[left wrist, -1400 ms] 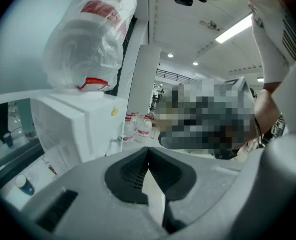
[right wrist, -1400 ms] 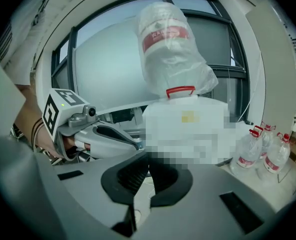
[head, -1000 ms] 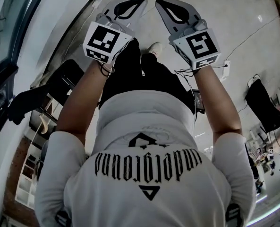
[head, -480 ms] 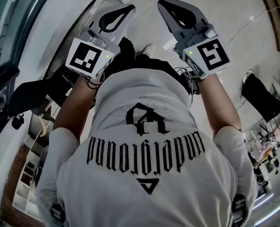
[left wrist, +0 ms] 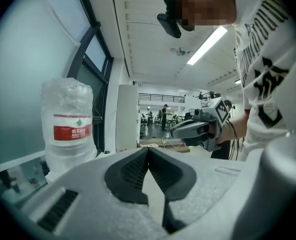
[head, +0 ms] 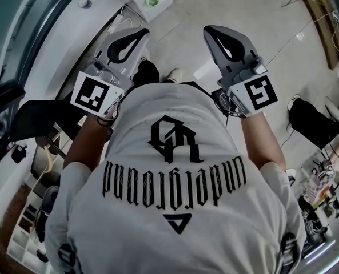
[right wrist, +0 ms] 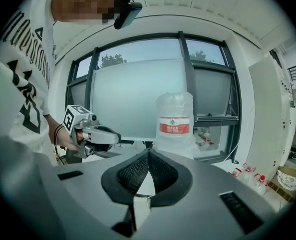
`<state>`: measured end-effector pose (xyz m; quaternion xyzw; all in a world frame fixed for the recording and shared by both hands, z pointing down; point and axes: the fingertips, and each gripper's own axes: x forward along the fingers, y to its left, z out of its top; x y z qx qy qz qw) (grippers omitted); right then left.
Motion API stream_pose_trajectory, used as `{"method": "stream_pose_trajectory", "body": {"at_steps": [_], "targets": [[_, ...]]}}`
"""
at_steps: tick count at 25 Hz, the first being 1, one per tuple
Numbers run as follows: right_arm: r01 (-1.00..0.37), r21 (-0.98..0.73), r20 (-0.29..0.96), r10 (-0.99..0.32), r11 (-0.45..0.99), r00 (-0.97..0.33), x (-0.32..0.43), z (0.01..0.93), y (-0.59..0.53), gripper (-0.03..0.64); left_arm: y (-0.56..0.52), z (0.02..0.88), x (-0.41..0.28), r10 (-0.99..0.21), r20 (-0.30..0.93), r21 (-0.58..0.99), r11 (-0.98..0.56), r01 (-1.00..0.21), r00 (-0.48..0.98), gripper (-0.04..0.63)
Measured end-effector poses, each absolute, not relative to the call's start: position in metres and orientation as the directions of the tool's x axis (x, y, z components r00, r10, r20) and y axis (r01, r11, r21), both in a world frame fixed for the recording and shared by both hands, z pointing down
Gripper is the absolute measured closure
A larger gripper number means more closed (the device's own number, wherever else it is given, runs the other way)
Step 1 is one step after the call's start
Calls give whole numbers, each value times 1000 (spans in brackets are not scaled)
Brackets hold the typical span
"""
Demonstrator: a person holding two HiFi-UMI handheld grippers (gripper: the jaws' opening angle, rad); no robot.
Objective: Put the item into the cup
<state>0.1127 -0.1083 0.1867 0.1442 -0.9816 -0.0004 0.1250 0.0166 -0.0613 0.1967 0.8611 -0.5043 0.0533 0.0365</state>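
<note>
Since neither item nor cup shows near the fingers, the grey two-jaw left gripper (left wrist: 148,150) and right gripper (right wrist: 148,152) hang empty, fingers pressed together; clear red-labelled water jug (right wrist: 173,119) beyond the fingertips; hazard: arriving closed, they could knock the item.

Not much readable text from my end.

White cotton T-shirt (head: 175,204), head view: black gothic print "underground" across the front, upside down to the camera. In the picture there's a black emblem above it and a black triangle outline below it.

Large clear plastic water bottle (left wrist: 68,134), left gripper view: red paper label (left wrist: 71,132) with white Chinese characters, I read 农夫山泉. The finer line under them is too small to read. In the right gripper view the characters on that label don't resolve.

White cube (head: 96,94) on the left gripper (head: 142,33) and matching cube (head: 255,93) on the right gripper (head: 209,31): black-and-white square code markers, no letters or digits.
</note>
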Motion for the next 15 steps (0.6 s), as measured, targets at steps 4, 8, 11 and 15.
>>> {"method": "stream_pose_trajectory", "body": {"at_steps": [4,8,11,15], "targets": [[-289,35,228,-290,957,-930,125,170,-105,603,-52,186,12,-882,116,25,-456,-889,456,580],[-294,34,204,-295,955,-934,139,158,-107,603,-49,174,9,-898,103,26,-428,-904,428,580],[-303,30,192,-303,952,-933,150,151,-110,603,-49,164,7,-909,92,25,-407,-913,408,581],[-308,25,178,-308,951,-935,157,146,-117,603,-54,155,8,-914,82,17,-397,-918,397,581]]}}
